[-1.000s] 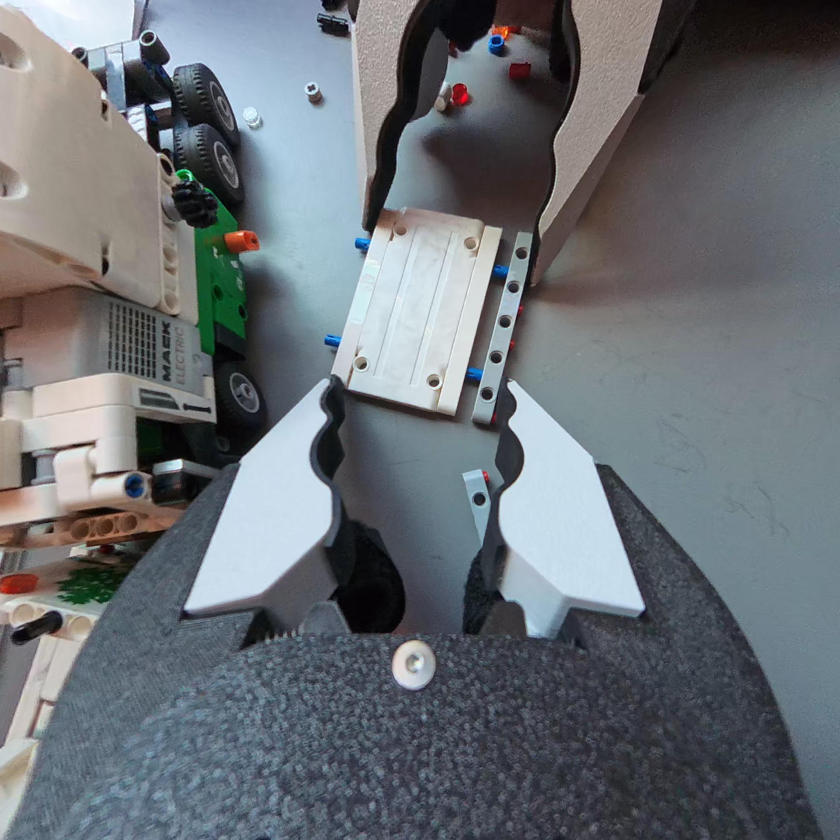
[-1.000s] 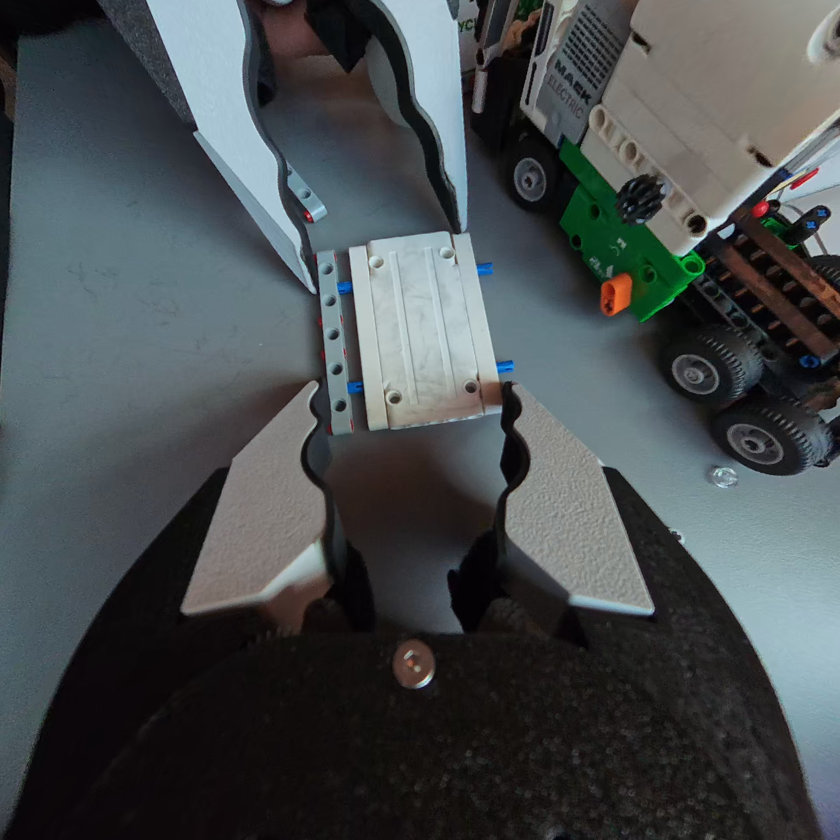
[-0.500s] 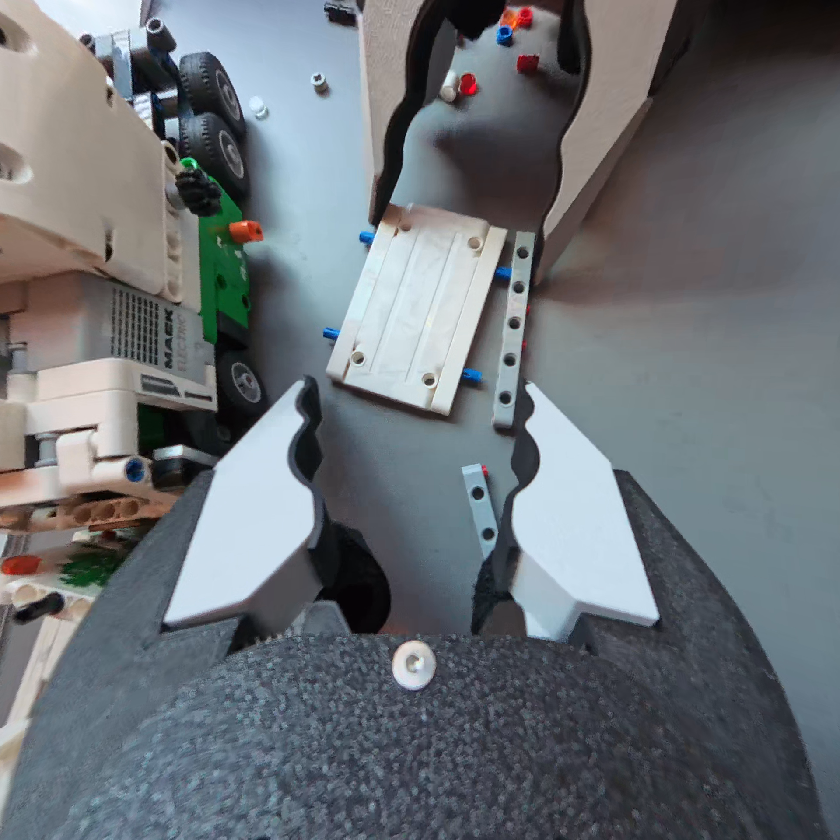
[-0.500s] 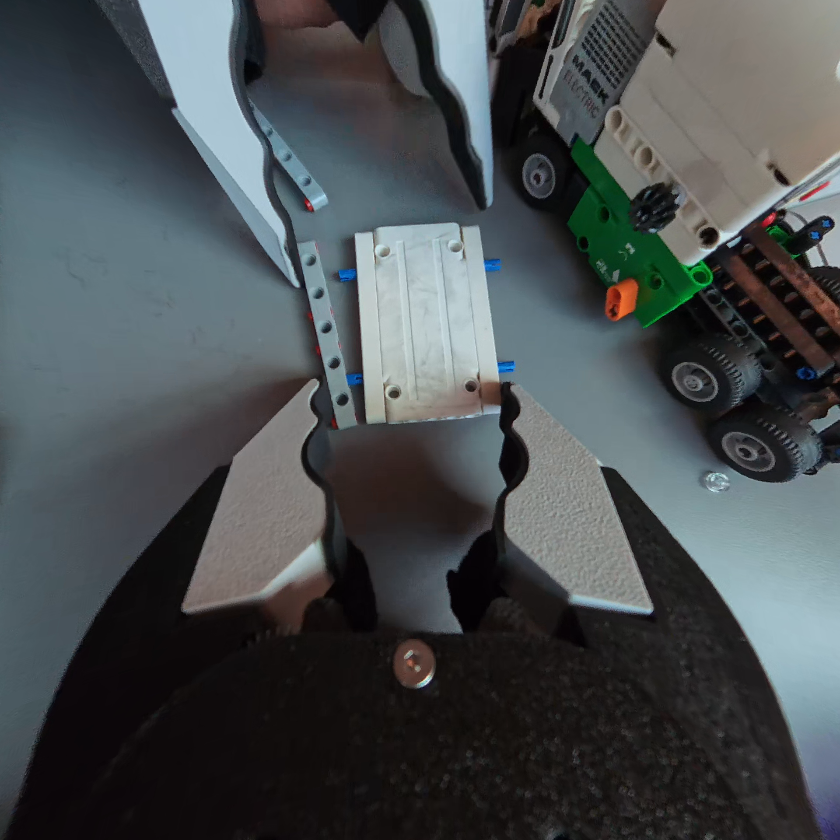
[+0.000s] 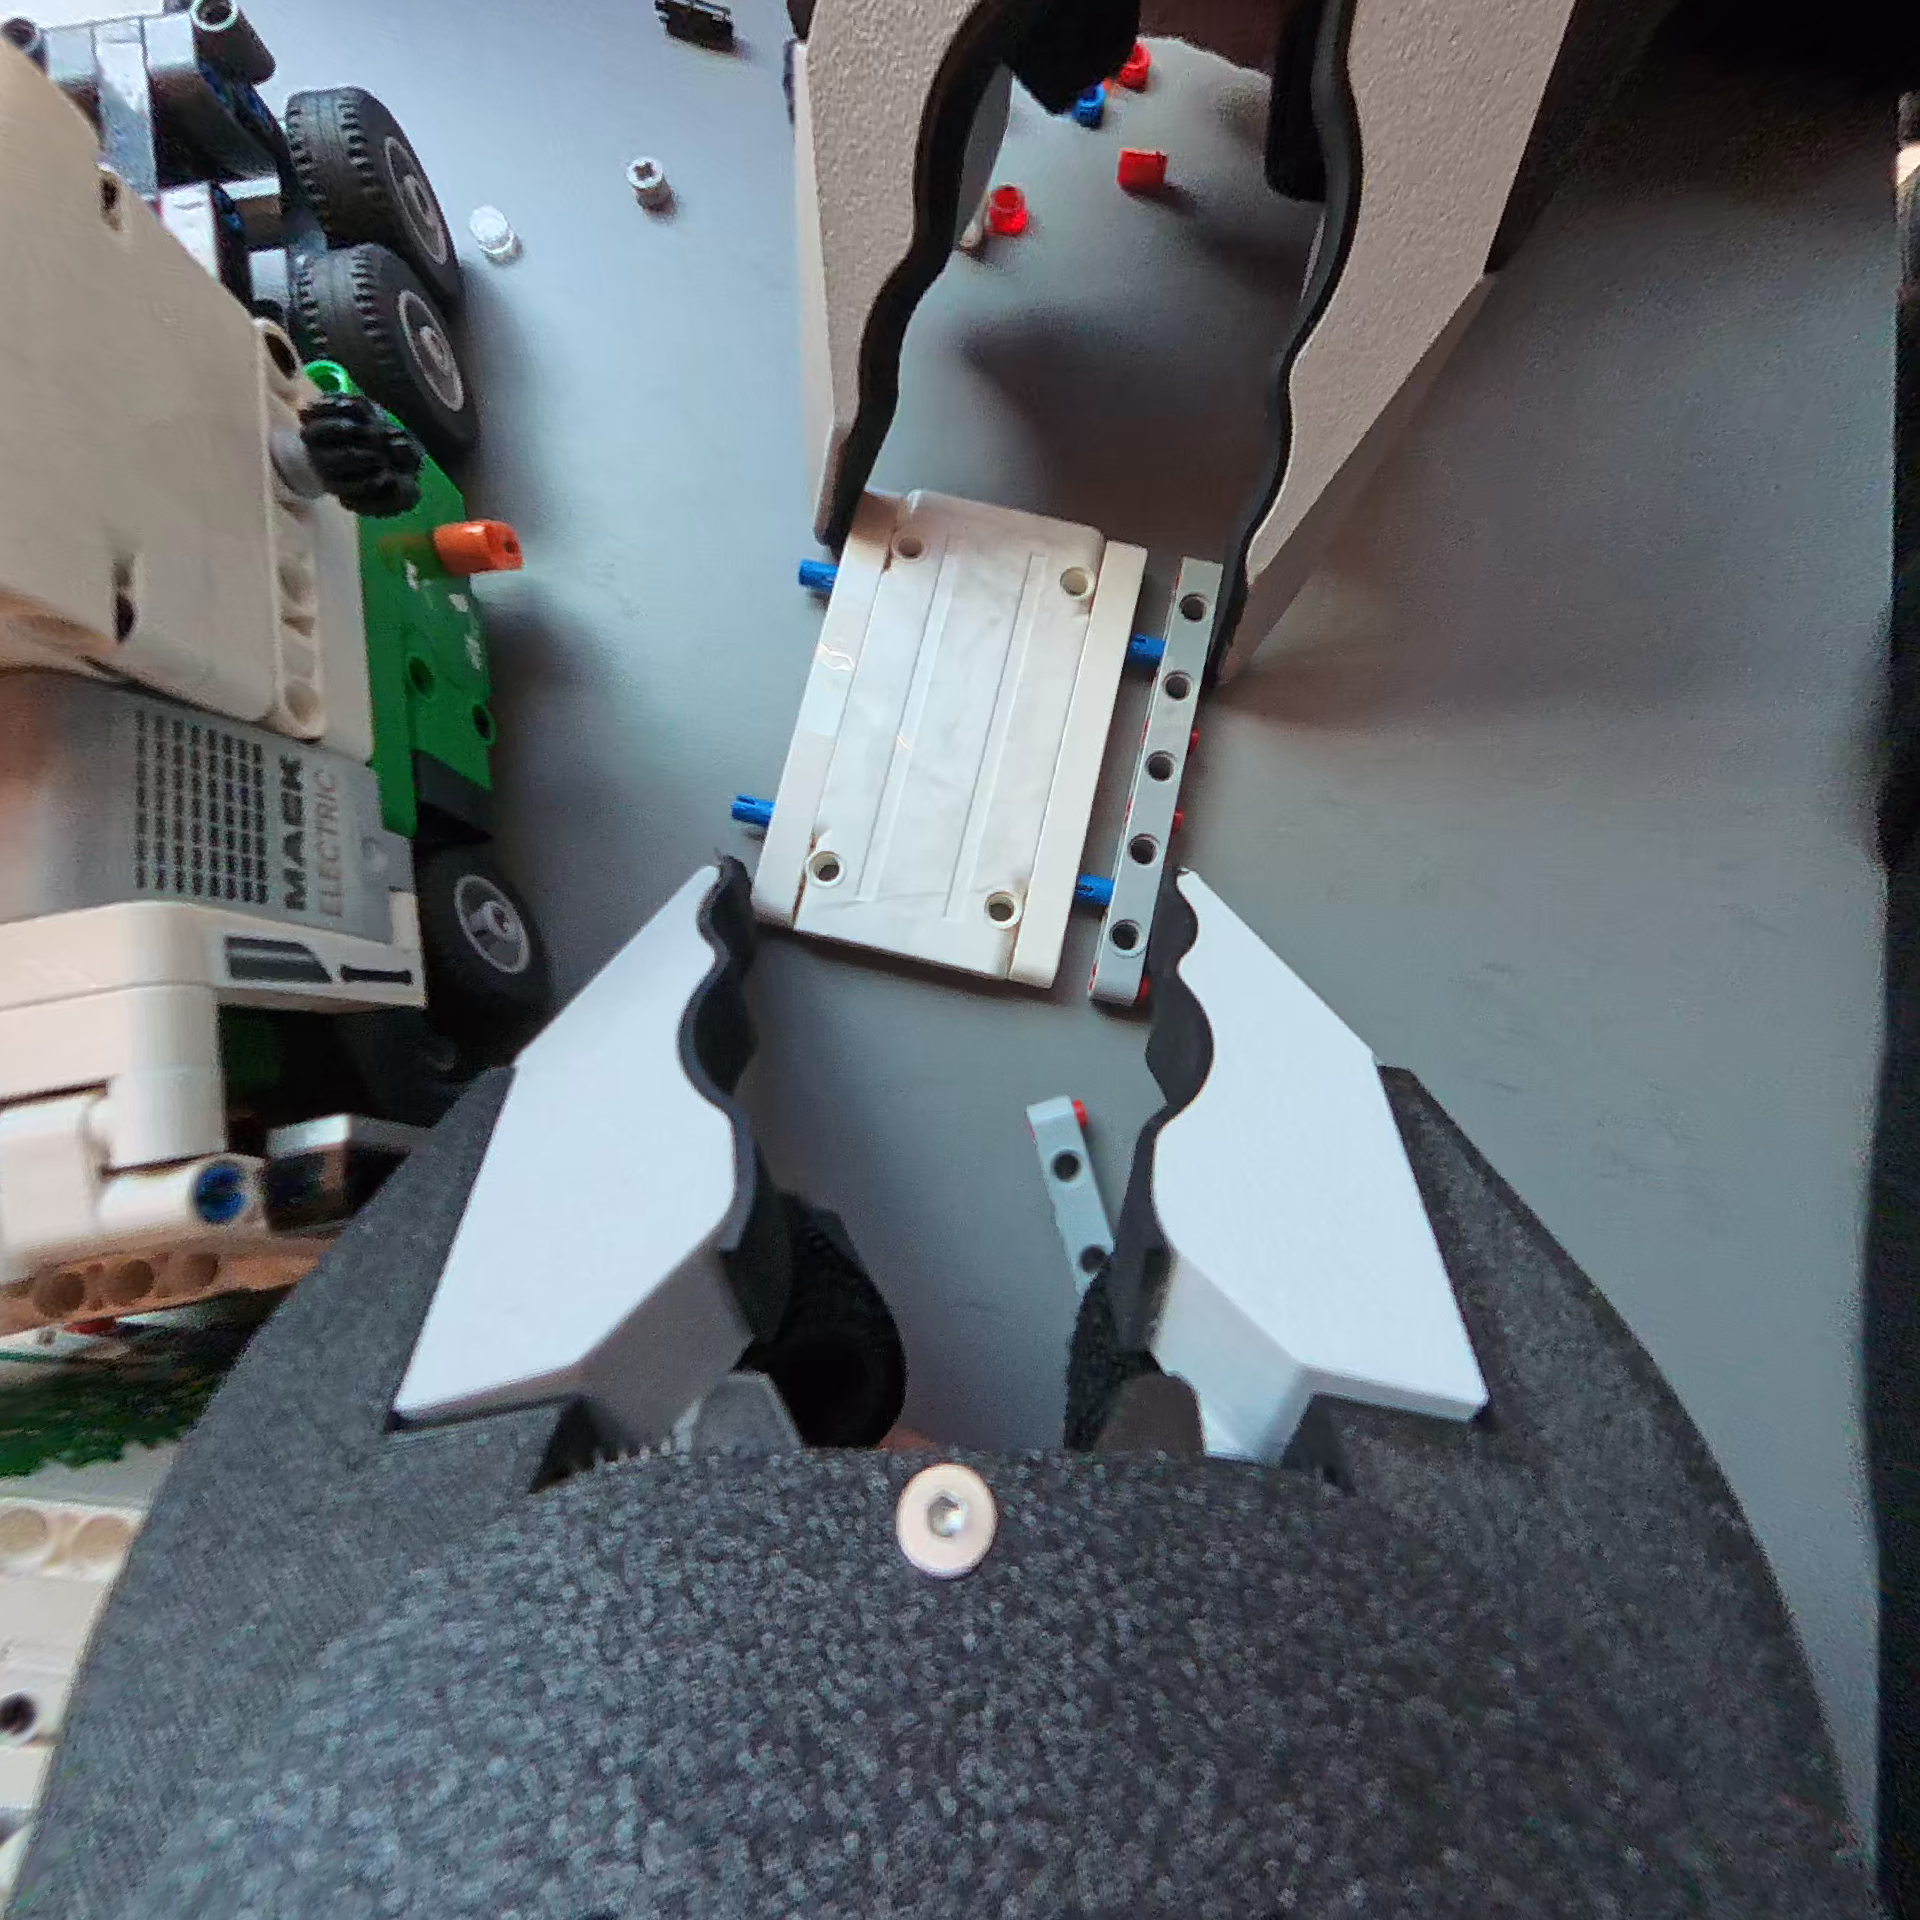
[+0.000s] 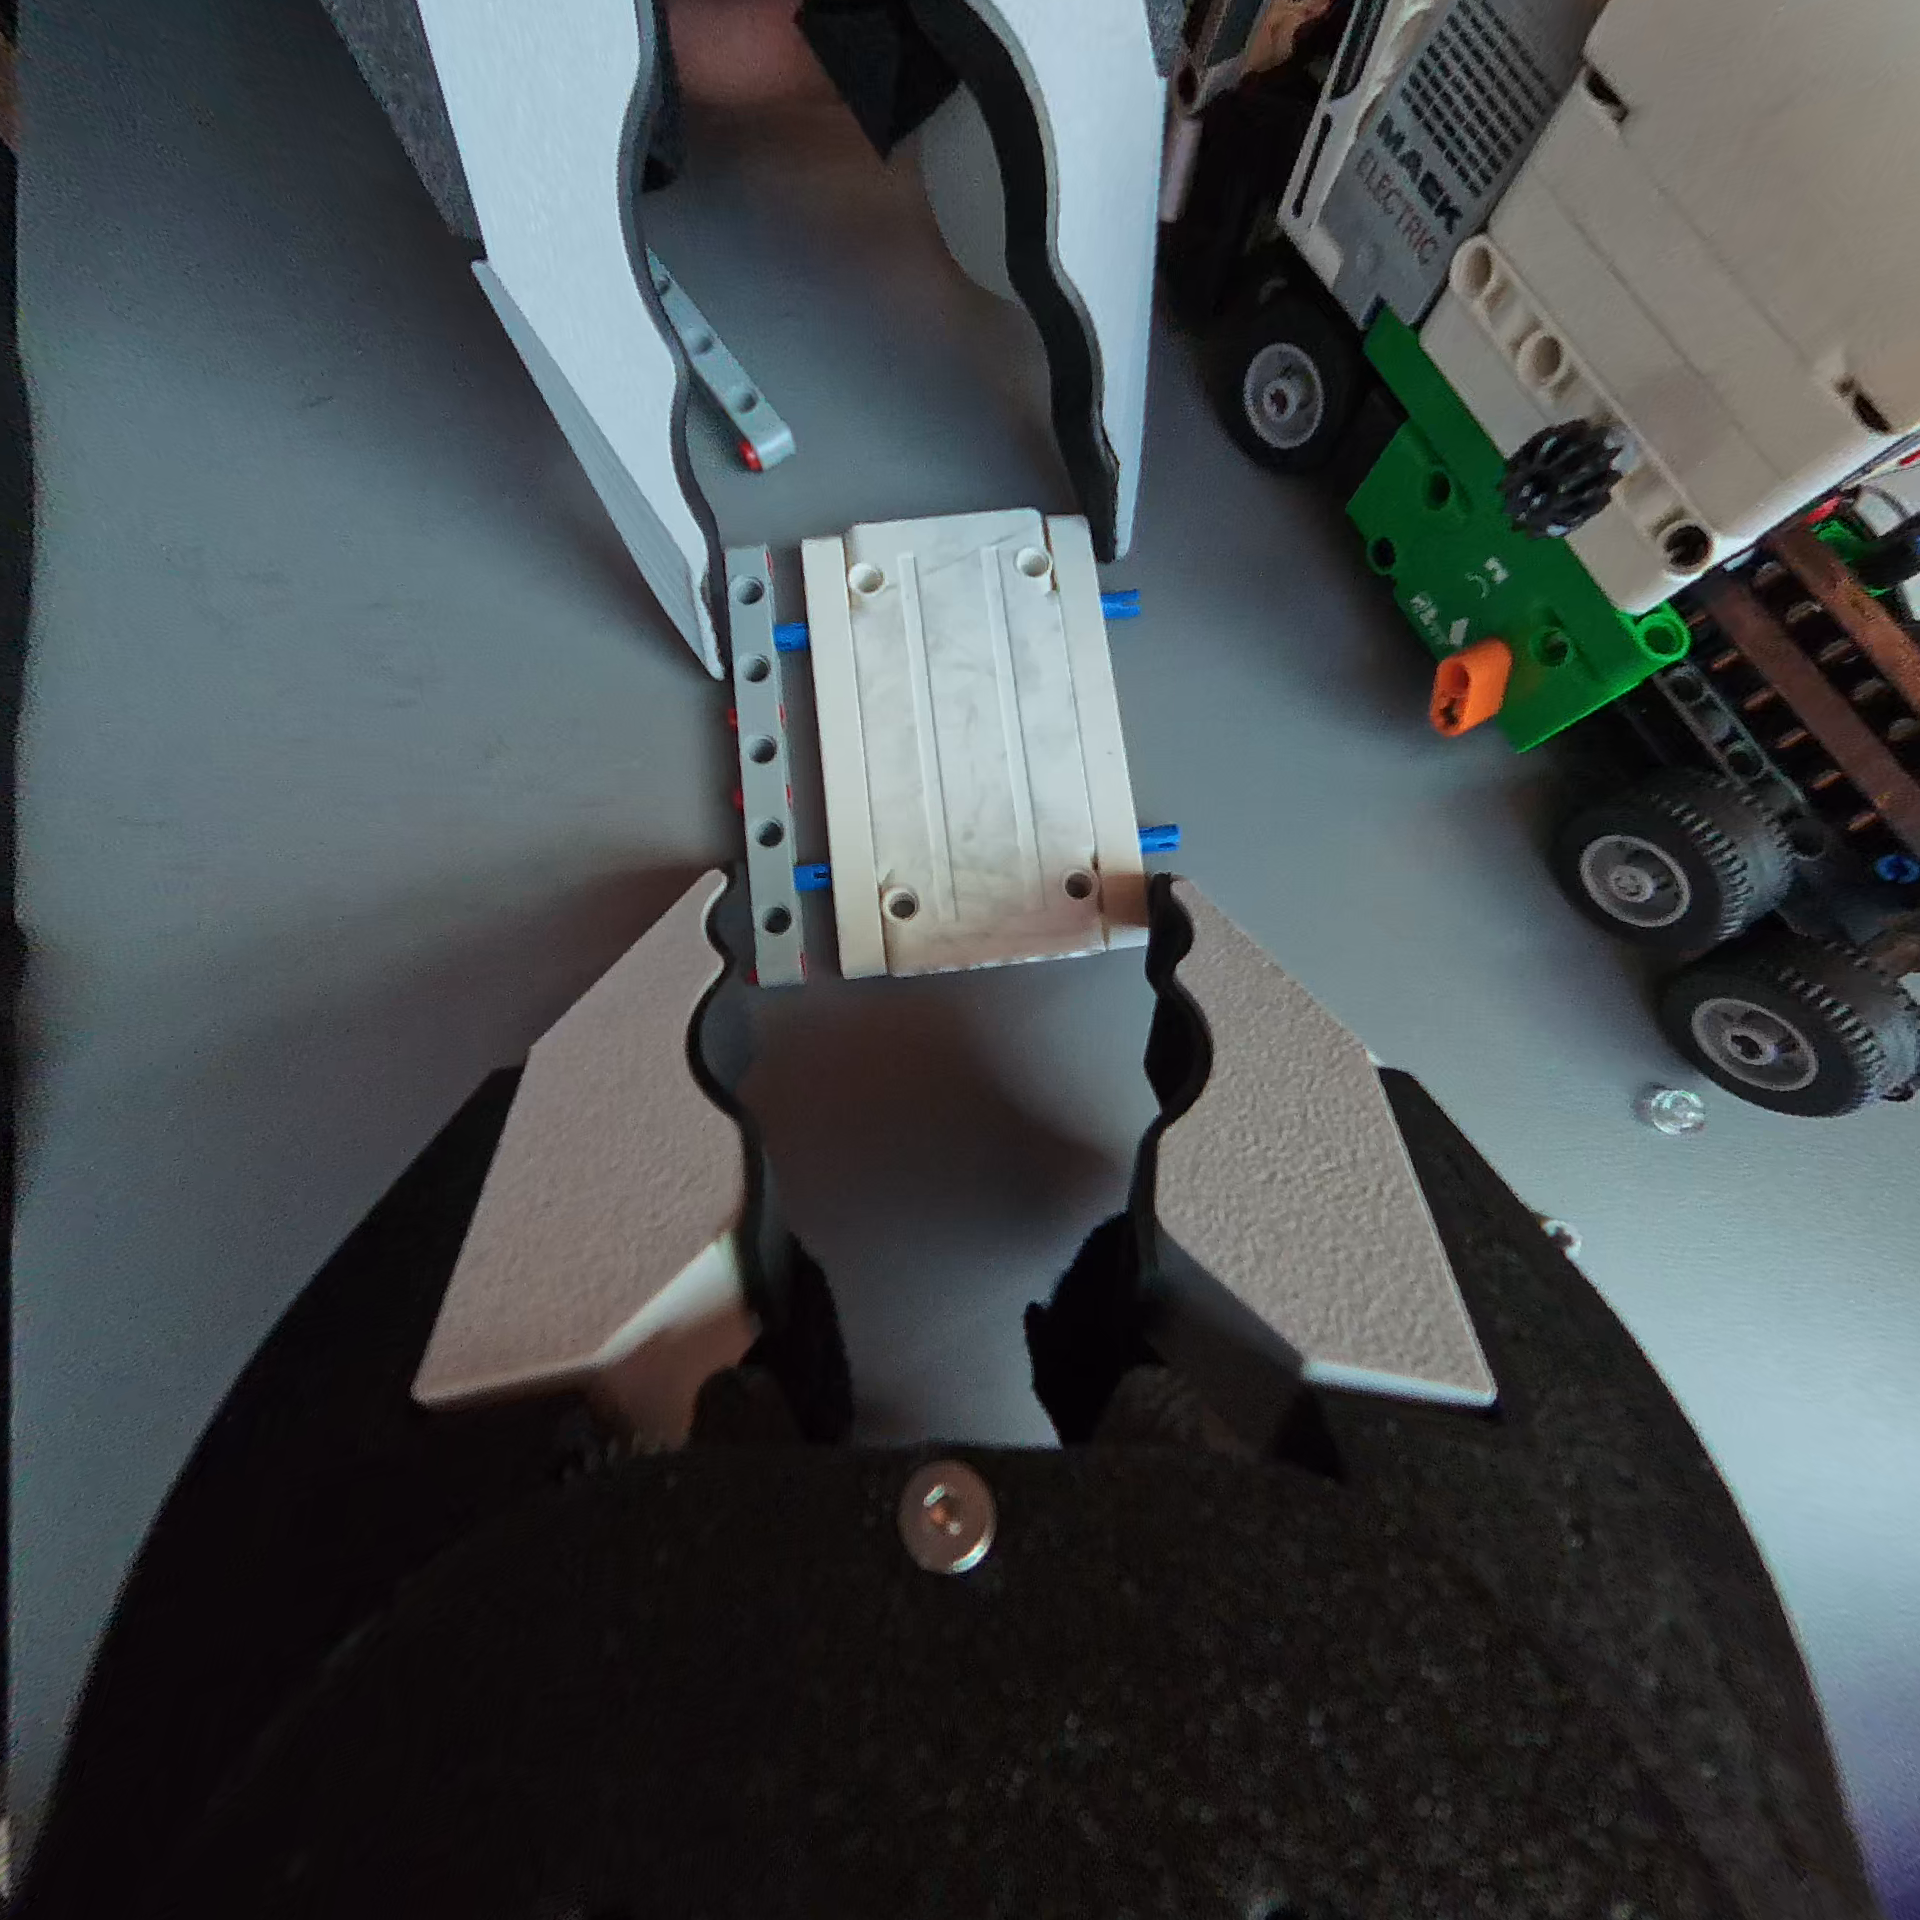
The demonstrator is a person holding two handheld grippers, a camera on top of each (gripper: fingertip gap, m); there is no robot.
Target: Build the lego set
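Both the left gripper (image 5: 951,914) and the right gripper (image 6: 940,914) were wide apart, holding nothing, facing each other across a white panel (image 6: 966,743) beside a grey beam (image 6: 764,769).

Printed lettering was noted on one item only: the grey grille panel (image 5: 234,800) on the side of the toy truck (image 6: 1621,343), beside the white cab. Two stacked words; content not transcribed. No other markings were legible.
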